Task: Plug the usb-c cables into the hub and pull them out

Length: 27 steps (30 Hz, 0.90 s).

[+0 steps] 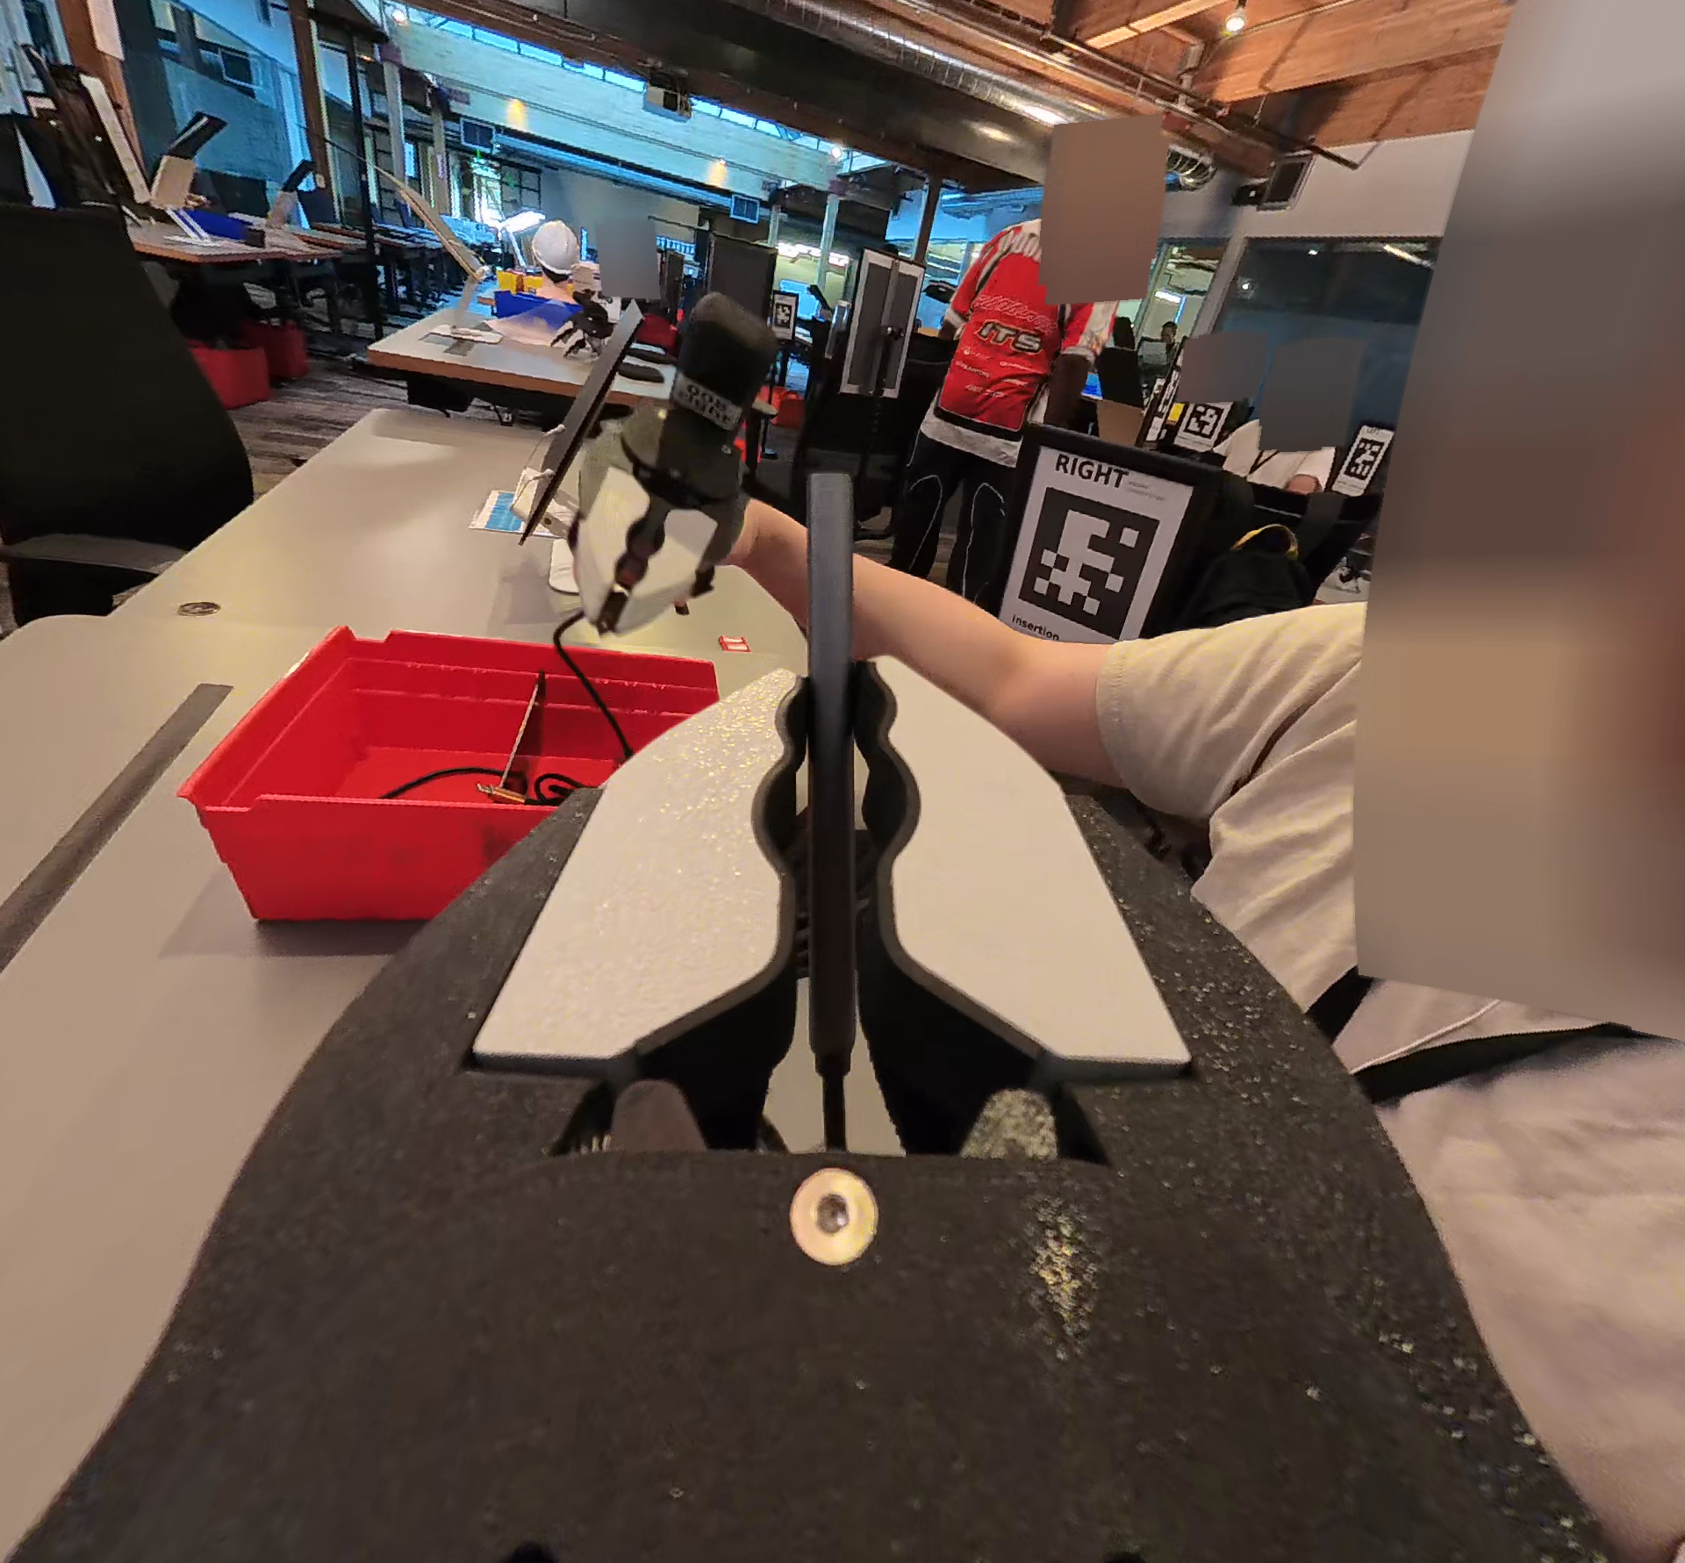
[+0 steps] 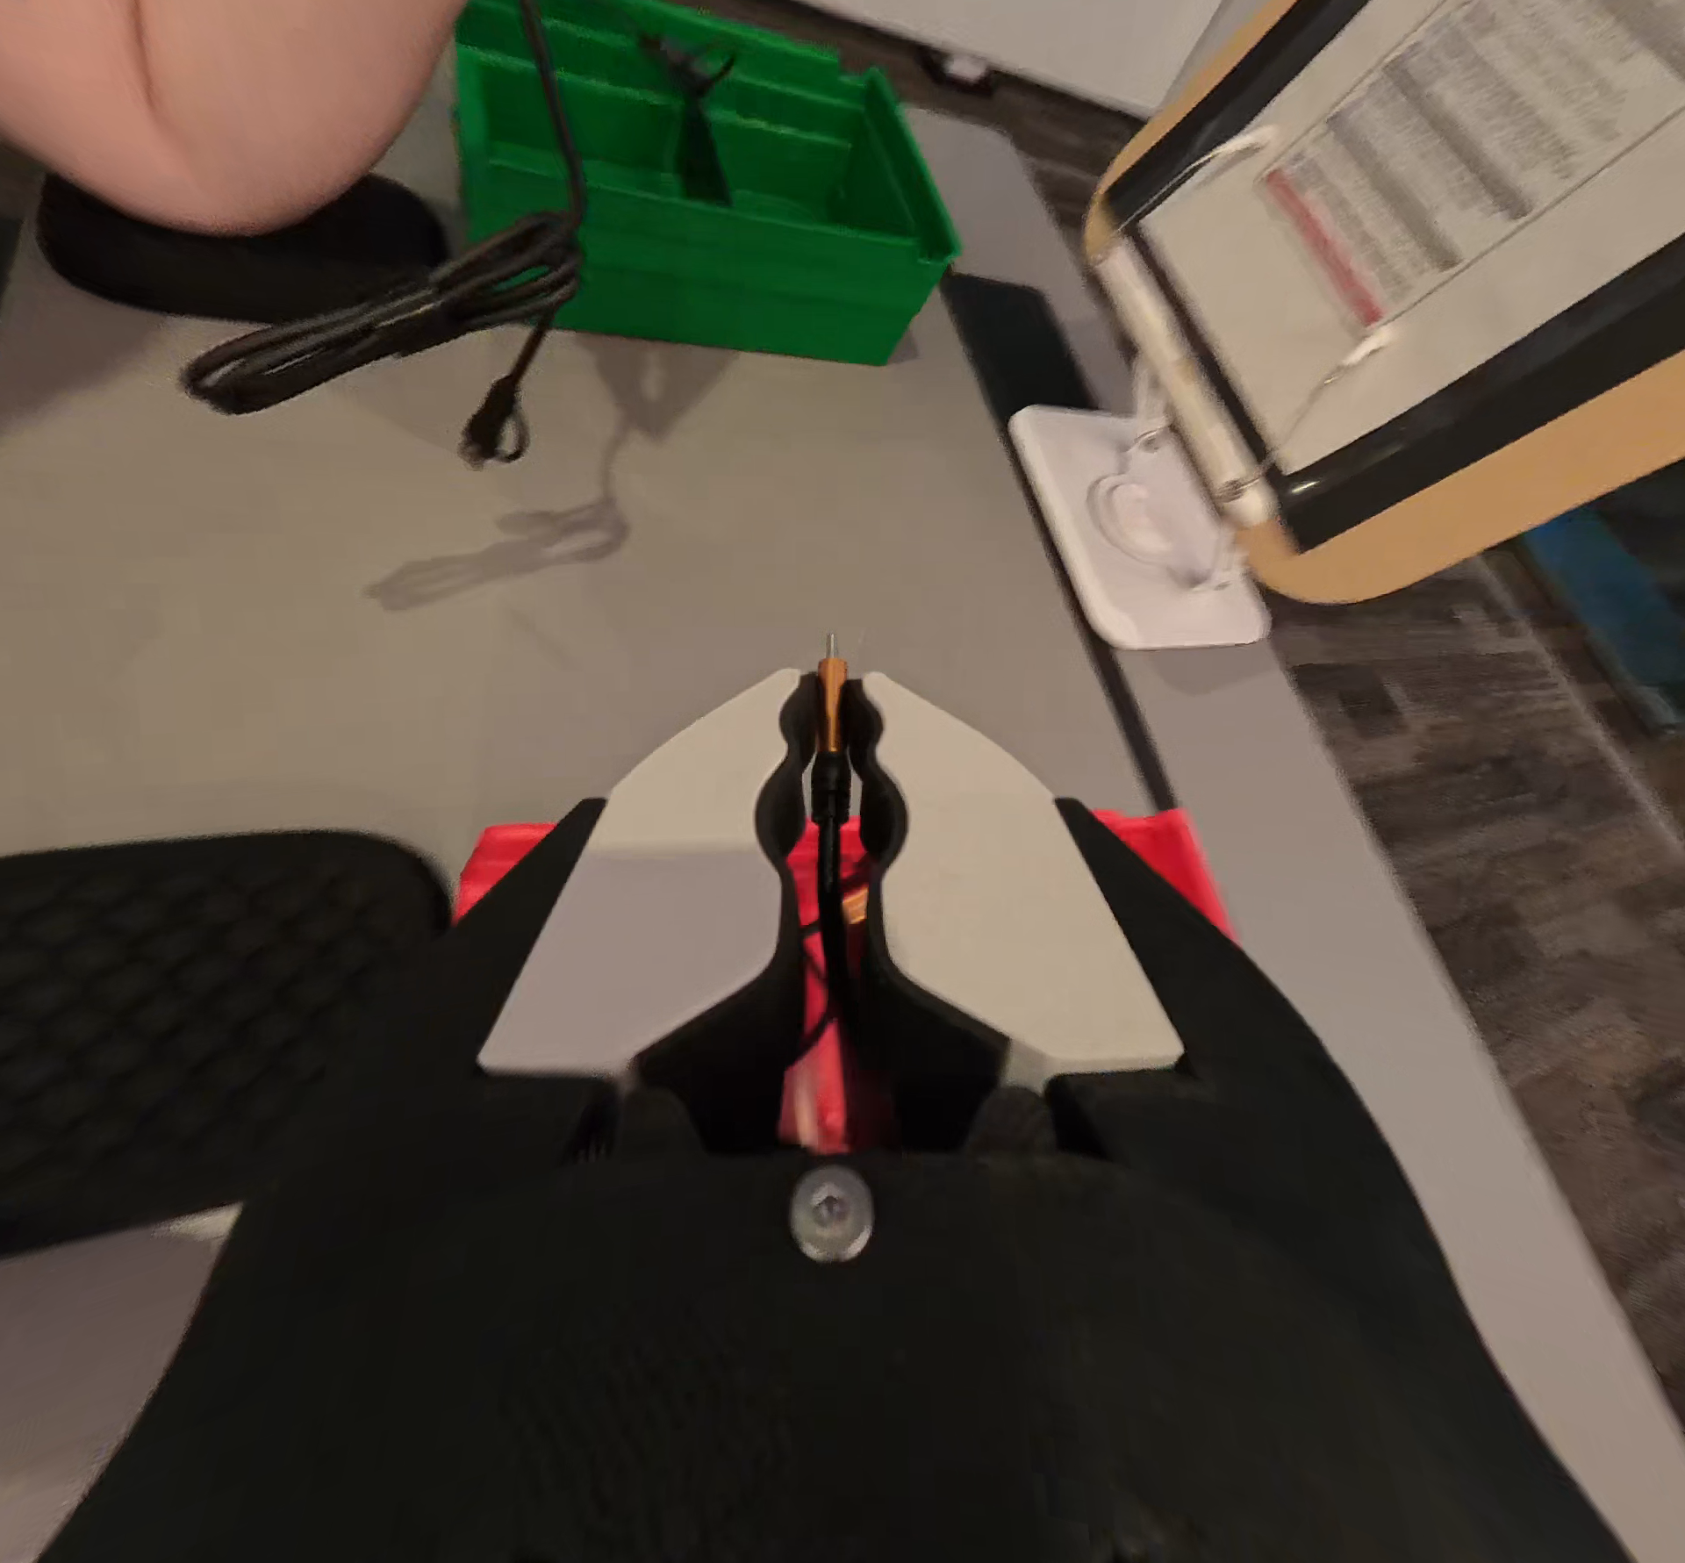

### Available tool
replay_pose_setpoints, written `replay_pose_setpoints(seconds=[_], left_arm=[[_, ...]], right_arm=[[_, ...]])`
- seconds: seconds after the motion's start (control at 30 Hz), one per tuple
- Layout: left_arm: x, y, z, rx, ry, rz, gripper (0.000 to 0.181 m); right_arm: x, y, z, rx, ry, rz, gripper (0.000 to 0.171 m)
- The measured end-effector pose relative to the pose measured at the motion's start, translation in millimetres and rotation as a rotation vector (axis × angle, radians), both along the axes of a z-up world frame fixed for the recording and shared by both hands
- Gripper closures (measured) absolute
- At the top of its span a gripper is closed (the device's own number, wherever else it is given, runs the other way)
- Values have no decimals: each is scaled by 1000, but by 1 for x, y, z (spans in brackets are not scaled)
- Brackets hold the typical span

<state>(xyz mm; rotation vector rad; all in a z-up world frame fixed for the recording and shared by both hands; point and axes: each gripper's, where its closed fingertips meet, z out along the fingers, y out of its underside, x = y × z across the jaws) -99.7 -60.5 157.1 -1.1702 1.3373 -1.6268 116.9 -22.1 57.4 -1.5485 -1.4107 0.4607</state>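
My left gripper (image 1: 830, 680) is shut on the hub (image 1: 830, 571), a thin dark slab held edge-on and upright between the fingers. My right gripper (image 2: 832, 676) is shut on an orange USB-C plug (image 2: 832, 712) whose metal tip pokes out past the fingertips. Its black cable (image 2: 830, 881) runs back between the fingers. In the left wrist view the right gripper (image 1: 638, 603) hangs above the red bin (image 1: 301, 826), well left of and beyond the hub, with its cable (image 1: 593, 699) trailing down into the bin. A bundled dark cable (image 2: 392, 316) dangles above the table from the top left.
A green bin (image 2: 775, 288) stands on the grey table (image 2: 775, 516) beyond my right gripper. A framed sign (image 2: 1368, 243) on a white base (image 2: 1058, 462) stands at the table's right edge. A black chair (image 1: 109, 425) is at the left. People and a marker board (image 1: 1085, 553) are behind. The left gripper's tips are roughly 25 cm from the right gripper's.
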Motion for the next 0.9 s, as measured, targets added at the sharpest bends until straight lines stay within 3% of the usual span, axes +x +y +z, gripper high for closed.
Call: replay_pose_setpoints(seconds=[0.23, 0.37, 0.47, 0.6, 0.7, 0.8, 0.9], left_arm=[[-3, 5, 1, -18, -7, 8, 172], [1, 3, -3, -19, 13, -1, 172], [2, 2, -3, -29, 15, -12, 173], [0, 7, -2, -56, 6, -12, 173], [-2, 11, -1, -64, 4, 5, 173], [-3, 12, -3, -53, 16, 24, 172], [-3, 13, -3, -40, 20, 40, 172]], right_arm=[[22, -6, -123, -331, -299, -61, 163], [23, 3, -148, -399, -288, -145, 154], [19, 3, -123, -386, -175, -166, 130], [19, -5, -35, -215, 96, -134, 130], [42, 6, 9, -27, 193, -261, 137], [81, 32, -7, 27, 65, -489, 142], [80, 32, -42, -85, -25, -496, 143]])
